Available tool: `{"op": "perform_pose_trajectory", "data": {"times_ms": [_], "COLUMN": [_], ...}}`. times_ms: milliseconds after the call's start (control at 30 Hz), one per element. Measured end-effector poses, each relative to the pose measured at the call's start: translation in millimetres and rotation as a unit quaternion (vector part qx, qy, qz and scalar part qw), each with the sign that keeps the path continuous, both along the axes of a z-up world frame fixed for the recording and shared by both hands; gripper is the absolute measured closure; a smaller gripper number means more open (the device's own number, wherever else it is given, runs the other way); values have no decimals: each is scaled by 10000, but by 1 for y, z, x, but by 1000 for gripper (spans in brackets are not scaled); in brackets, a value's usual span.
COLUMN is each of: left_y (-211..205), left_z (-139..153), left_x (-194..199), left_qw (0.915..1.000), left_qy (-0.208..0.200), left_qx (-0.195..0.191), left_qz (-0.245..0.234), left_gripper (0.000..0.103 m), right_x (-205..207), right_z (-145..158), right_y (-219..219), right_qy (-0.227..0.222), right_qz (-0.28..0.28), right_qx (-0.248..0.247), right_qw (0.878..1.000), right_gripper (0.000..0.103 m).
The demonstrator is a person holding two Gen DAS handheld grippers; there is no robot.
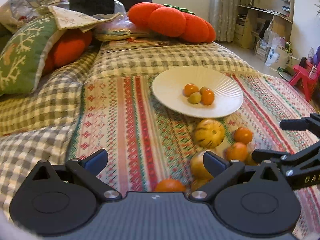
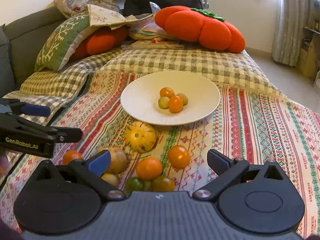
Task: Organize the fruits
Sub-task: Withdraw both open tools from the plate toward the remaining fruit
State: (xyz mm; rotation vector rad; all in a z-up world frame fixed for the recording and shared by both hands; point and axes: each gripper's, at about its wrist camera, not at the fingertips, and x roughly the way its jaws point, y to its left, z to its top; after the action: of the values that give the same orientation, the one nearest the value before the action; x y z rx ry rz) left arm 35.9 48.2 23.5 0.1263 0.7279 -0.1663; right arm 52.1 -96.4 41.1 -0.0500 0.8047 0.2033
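A white ribbed plate (image 1: pixel 224 92) (image 2: pixel 140 102) on the patterned blanket holds several small orange and green fruits (image 1: pixel 199 94) (image 2: pixel 173 100). Loose fruit lies in front of it: a yellow striped melon (image 1: pixel 210 133) (image 2: pixel 141 137), oranges (image 1: pixel 243 135) (image 2: pixel 178 156) (image 2: pixel 149 169), small green ones (image 2: pixel 134 184) and a pale round fruit (image 2: pixel 117 159). My left gripper (image 1: pixel 155 160) is open and empty over the blanket, left of the pile. My right gripper (image 2: pixel 159 161) is open and empty just above the pile.
Orange pumpkin cushions (image 1: pixel 172 22) (image 2: pixel 200 26) and a green embroidered pillow (image 1: pixel 26 54) (image 2: pixel 62 40) lie on the checked bedding behind the plate. A shelf unit (image 1: pixel 260 16) and a red plastic chair (image 1: pixel 304 76) stand on the floor to the right of the bed.
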Motion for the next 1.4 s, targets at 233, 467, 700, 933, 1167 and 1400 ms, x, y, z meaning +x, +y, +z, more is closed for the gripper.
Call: {"op": "perform_pose_trajectory", "data": {"times_ms": [233,467,700,933,1167,1400], "left_y": [29,55,80,93,92,92], "left_z": [-14,-33,-56,-62,-70,-71], "left_x": [-22,-28,-30,-27,-20,-14], "left_qw": [9995,9983,9977,9945,9943,9935], "left_qy": [-19,281,275,210,235,152], "left_qx": [-61,-309,-361,-483,-379,-424], "left_qz": [300,410,495,909,970,1050], "left_gripper": [13,13,13,13,23,41], "right_x": [-9,-13,-24,-16,-8,-3], "right_z": [-9,-17,-24,-39,-43,-49], "right_y": [-2,-5,0,-11,-24,-18], "right_qy": [95,171,208,420,363,364], "right_qz": [-21,-36,357,209,-99,116], "right_qx": [-54,-259,-455,-273,-65,-304], "right_qw": [9999,9995,9981,9985,9993,9988], "right_gripper": [0,0,0,0,10,32]}}
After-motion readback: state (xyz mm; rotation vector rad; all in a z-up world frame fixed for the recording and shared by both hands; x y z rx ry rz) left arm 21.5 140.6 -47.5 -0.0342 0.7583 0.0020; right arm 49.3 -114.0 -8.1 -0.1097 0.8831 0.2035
